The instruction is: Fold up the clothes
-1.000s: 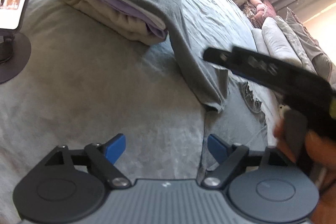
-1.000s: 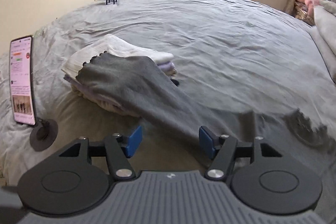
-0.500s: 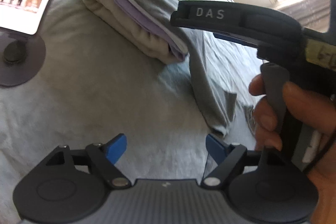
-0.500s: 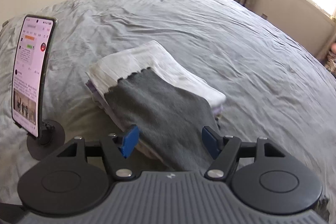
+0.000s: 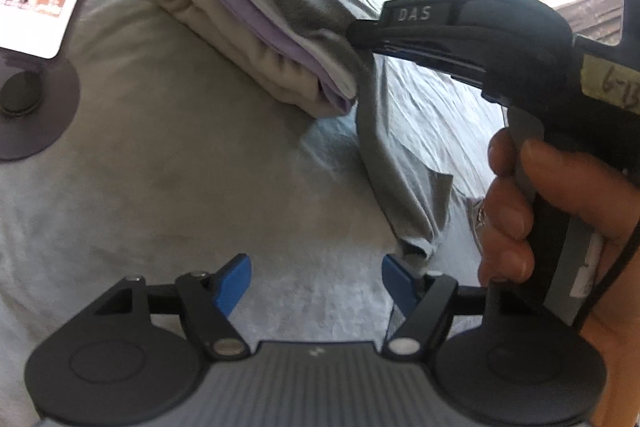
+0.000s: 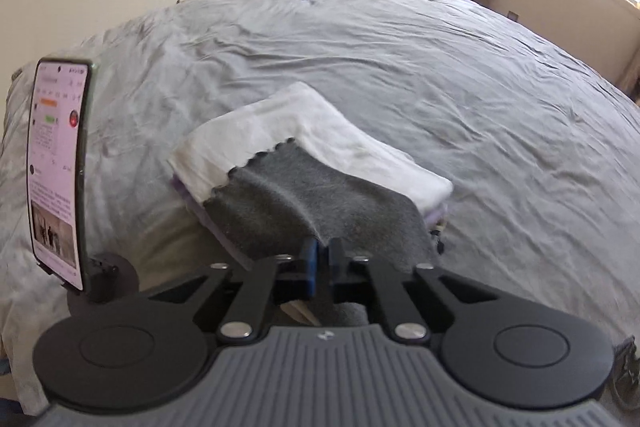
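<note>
One grey garment (image 6: 320,203) is lying half over my stack of folded clothes (image 6: 304,123) near the bed's (image 6: 440,67) left edge, its scalloped hem on the white top layer and its long tail trailing off the stack onto the sheet. I am pinching its near edge with the right tool (image 6: 320,259), whose jaws have just been closing onto the cloth. My left tool (image 5: 316,281) is hanging spread, narrowing, with nothing between its tips.
</note>
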Demonstrator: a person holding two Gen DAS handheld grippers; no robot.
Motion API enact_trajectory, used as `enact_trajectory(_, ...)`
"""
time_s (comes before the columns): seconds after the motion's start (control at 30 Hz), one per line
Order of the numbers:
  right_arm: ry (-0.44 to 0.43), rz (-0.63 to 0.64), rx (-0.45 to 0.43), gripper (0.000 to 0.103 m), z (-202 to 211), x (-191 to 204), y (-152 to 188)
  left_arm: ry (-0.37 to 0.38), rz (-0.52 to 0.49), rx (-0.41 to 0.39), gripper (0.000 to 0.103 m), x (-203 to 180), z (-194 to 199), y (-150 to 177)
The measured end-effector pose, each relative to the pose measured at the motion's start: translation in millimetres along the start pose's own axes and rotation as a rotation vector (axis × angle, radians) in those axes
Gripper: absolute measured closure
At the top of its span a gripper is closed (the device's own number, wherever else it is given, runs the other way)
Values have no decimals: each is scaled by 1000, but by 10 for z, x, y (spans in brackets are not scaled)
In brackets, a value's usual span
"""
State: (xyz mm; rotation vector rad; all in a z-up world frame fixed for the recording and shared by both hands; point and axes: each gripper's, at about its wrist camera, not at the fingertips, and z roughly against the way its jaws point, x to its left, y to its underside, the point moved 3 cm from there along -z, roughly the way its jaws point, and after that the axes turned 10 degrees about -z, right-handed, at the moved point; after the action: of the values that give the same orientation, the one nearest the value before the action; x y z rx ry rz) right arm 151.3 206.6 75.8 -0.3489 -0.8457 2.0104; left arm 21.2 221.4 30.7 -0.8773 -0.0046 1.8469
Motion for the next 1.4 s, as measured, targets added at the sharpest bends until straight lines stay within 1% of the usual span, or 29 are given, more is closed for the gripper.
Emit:
enact_trajectory(0.13, -4, -58, -43, 101, 107, -102, 18, -14, -8, -1, 30, -108, -64, 61)
enact_trajectory(0.27, -42, -122, -89, 101, 286, -223, 51, -25, -11, -4, 30, -12, -47, 34)
enact_trajectory(0.33, -66, -152, -101, 101, 361, -302, 77, -28, -16, -4, 30, -30, -67, 32)
enact_trajectory(0.5, -88, -246, -142, 101, 506, -519, 137, -36, -27, -1, 30, -47, -88, 17)
enact_trajectory(0.57, -81, -285, -169, 101, 581, -620, 166, -41, -29, 1, 30, -7, -140, 17)
enact_trajectory(0.67, -66, -360, -237, 101, 803, -836, 222, -40, -38, 2, 30, 20, -138, 41)
enact_trajectory(0.73, -64, -430, -298, 101, 1053, -1023, 310, -32, -50, 2, 30, 30, -97, 52)
enact_trajectory(0.8, -59, -524, -367, 101, 1379, -1265, 492, -17, -68, 12, 30, -4, -98, 64)
enact_trajectory(0.9, -31, -678, -448, 101, 1832, -1707, 982, -4, -109, 33, 28, -93, -142, 100)
enact_trajectory(0.93, -5, -715, -445, 101, 1929, -1858, 1189, -5, -122, 37, 28, -119, -163, 120)
enact_trajectory(0.97, 29, -731, -423, 101, 1987, -1988, 1381, -7, -133, 40, 28, -167, -220, 143)
enact_trajectory(1.03, 109, -742, -351, 99, 2028, -2208, 1767, -11, -153, 48, 28, -238, -294, 180)
enact_trajectory(1.1, 162, -791, -255, 95, 2006, -2418, 2156, -17, -173, 57, 28, -285, -341, 214)
enact_trajectory(1.17, 194, -851, -199, 87, 2000, -2560, 2452, -16, -186, 65, 28, -329, -370, 239)
enact_trajectory(1.23, 219, -864, -188, 87, 2044, -2620, 2593, -13, -197, 73, 28, -374, -394, 263)
enact_trajectory(1.33, 236, -815, -219, 86, 2142, -2601, 2574, -23, -232, 65, 27, -449, -439, 274)
enact_trajectory(1.4, 233, -776, -232, 72, 2155, -2606, 2528, -25, -259, 60, 27, -499, -469, 278)
